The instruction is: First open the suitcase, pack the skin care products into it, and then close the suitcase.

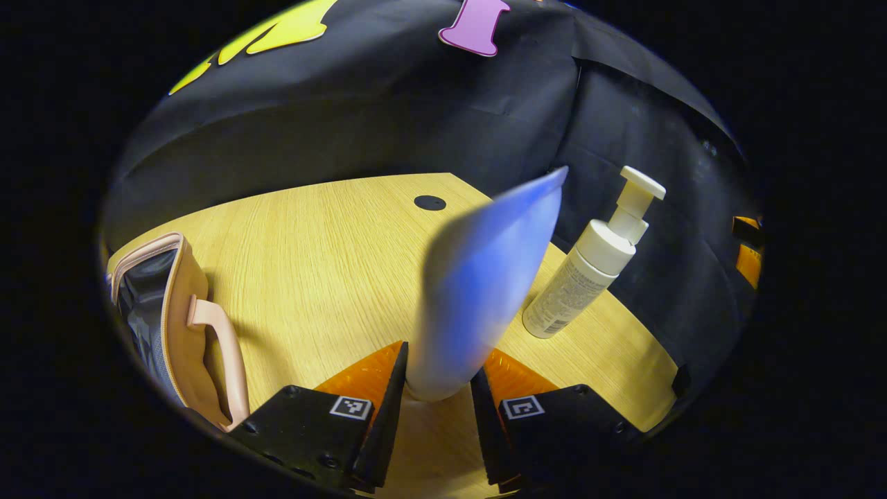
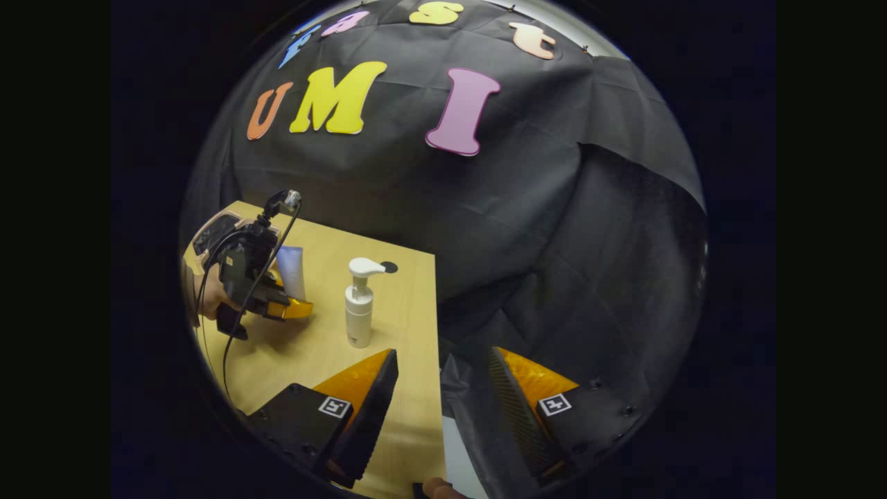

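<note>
In the left gripper view my left gripper is shut on the lower end of a blue-white tube, which stands up blurred above the wooden table. A white pump bottle stands just right of the tube. The pink suitcase lies open at the far left, its dark lining and handle showing. In the right gripper view my right gripper hangs open over the table's right edge with nothing between its fingers. Farther left there, the left gripper, held by a hand, carries the tube beside the pump bottle.
A round black hole marks the table's far side. The black cloth wall closes in behind and to the right. The table edge runs close to my right gripper, with dark cloth hanging beyond it.
</note>
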The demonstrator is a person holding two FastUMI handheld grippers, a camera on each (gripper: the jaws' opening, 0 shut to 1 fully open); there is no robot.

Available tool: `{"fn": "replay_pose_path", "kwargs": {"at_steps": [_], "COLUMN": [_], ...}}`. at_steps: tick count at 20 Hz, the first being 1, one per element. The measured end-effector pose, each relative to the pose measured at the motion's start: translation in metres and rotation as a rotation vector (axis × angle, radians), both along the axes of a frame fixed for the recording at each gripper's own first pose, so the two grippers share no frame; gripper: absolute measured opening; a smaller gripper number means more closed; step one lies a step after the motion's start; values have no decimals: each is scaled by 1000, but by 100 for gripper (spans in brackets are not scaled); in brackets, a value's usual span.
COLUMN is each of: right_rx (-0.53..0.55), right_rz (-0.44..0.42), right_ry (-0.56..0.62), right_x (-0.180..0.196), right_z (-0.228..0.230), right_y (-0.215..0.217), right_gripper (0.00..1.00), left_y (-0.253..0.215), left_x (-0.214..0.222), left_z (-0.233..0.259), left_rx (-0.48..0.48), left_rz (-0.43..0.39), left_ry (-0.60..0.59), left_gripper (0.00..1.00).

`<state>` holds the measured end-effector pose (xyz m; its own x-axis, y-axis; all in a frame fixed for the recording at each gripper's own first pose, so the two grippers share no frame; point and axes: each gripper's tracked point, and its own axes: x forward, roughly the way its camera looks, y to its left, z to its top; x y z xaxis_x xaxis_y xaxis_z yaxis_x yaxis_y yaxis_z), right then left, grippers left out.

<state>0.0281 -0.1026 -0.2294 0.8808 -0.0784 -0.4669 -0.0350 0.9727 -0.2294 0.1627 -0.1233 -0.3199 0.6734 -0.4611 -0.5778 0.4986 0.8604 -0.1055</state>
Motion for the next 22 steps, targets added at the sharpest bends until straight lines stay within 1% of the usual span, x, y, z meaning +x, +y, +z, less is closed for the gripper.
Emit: {"fn": "replay_pose_path", "kwargs": {"at_steps": [1, 2, 5, 6, 7, 8, 11, 14, 17, 22], "right_rx": [14, 28, 84, 106, 129, 145, 168, 182, 187, 239], "right_rz": [16, 31, 65, 80, 97, 111, 128, 175, 177, 105], "right_ry": [3, 4, 9, 11, 16, 20, 39, 86, 94, 92], "right_x": [5, 10, 38, 47, 55, 63, 85, 100, 117, 142], "right_z": [-3, -6, -15, -19, -23, -29, -49, -76, -92, -111], "right_y": [6, 12, 41, 51, 61, 70, 89, 114, 123, 128], "right_gripper": [79, 80, 80, 80, 79, 79, 79, 80, 80, 78], "left_y": [-1, -1, 3, 8, 11, 13, 29, 49, 78, 121], "left_x": [0, -2, -11, -17, -27, -38, -69, -99, -126, -169], "left_z": [0, 0, 0, 0, 4, 7, 34, 68, 98, 135], "left_rx": [4, 5, 47, 71, 82, 84, 63, 42, 55, 70], "left_rz": [0, 0, 20, 28, 35, 45, 97, 140, 190, 269], "left_ry": [-1, 3, 23, 31, 40, 47, 40, 24, -10, -48], "left_gripper": [60, 52, 47, 53, 46, 45, 45, 45, 45, 45]}}
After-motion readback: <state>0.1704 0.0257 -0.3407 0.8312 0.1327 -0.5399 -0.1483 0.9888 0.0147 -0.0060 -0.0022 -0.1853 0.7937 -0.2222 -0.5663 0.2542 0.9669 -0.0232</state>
